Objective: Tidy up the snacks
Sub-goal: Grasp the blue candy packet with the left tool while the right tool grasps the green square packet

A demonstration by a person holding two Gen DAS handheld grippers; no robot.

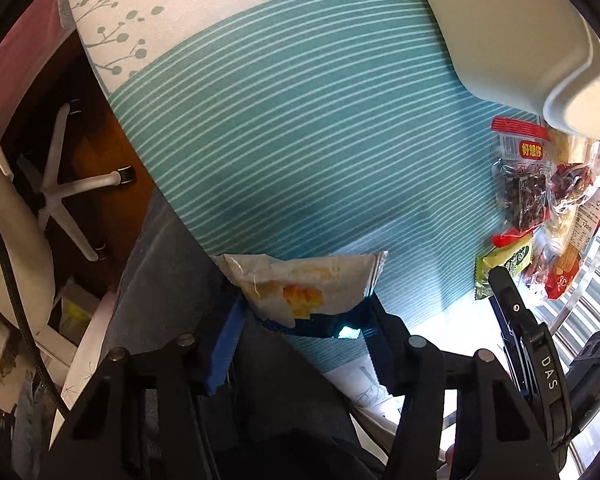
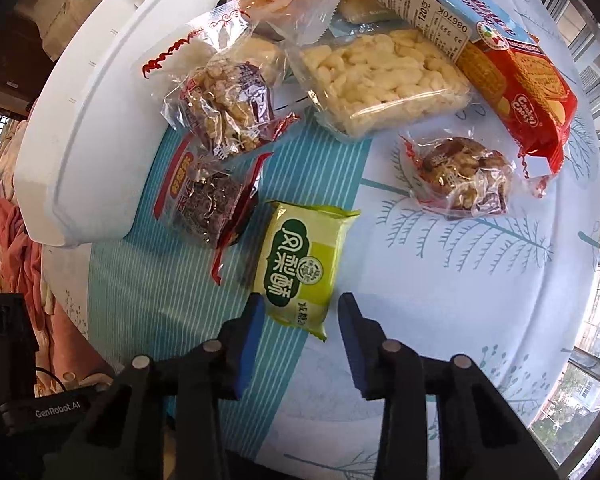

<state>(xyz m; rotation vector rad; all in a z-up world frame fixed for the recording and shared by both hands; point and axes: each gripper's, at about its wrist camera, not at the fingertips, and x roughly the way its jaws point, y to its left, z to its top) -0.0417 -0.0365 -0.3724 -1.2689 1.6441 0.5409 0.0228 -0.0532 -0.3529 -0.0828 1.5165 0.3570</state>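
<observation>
Left wrist view: one packet pinched, one straddled.

Left gripper [image 1: 300,320] is clenched on one crinkled white foil snack packet with an orange print [image 1: 296,286] at the edge of the teal striped tablecloth [image 1: 300,128]. Right gripper [image 2: 300,312] is released, one green pineapple-cake packet [image 2: 304,268] between its two blue pads [image 2: 249,344]; its left pad touches the packet, the right stands clear. One white plastic tray [image 2: 80,132] sits to the left.

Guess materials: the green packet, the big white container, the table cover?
Green packet: printed plastic film, slightly glossy, with crimped serrated ends.
White container: looks like moulded rigid plastic, smooth matte, rounded rim; could be foam.
Table cover: probably printed fabric or vinyl, matte with teal stripes; weave not visible.
</observation>
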